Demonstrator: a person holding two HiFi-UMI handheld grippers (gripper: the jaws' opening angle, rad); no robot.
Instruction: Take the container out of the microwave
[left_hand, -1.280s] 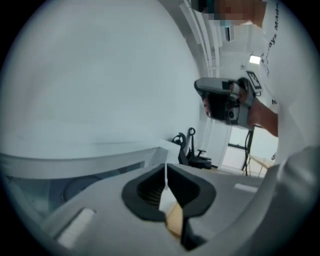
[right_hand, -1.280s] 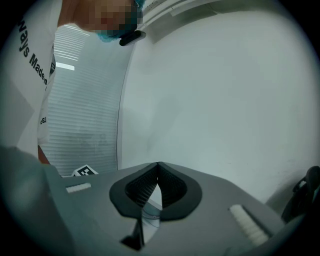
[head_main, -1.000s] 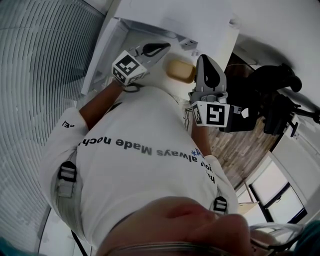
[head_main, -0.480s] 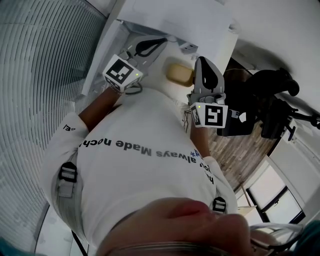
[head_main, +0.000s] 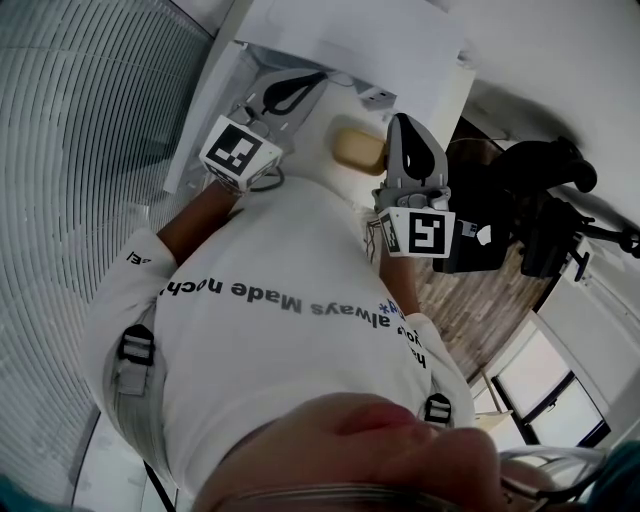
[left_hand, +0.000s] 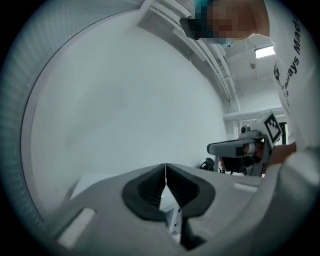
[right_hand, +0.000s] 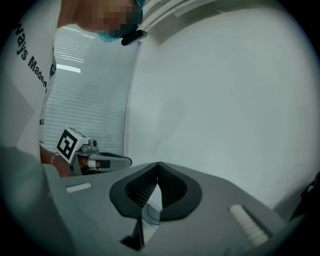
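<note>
A tan, rounded container (head_main: 358, 147) lies on a white surface between my two grippers in the head view, below a white box-shaped appliance (head_main: 350, 40). My left gripper (head_main: 312, 82) points toward the appliance's left side, just left of the container, its jaws shut on nothing (left_hand: 165, 169). My right gripper (head_main: 402, 122) sits just right of the container, also shut and empty (right_hand: 158, 166). Neither gripper touches the container. The gripper views face a plain white wall, and each shows the other gripper off to one side. What the appliance holds is hidden.
A ribbed grey-white wall (head_main: 80, 120) fills the left of the head view. Dark equipment on stands (head_main: 540, 200) is at the right, above a wood floor (head_main: 480, 300). The person's white shirt (head_main: 290, 330) covers the middle.
My left gripper has risen toward the white appliance, and its marker cube has shifted left in the head view. The right gripper and the tan container have stayed put.
</note>
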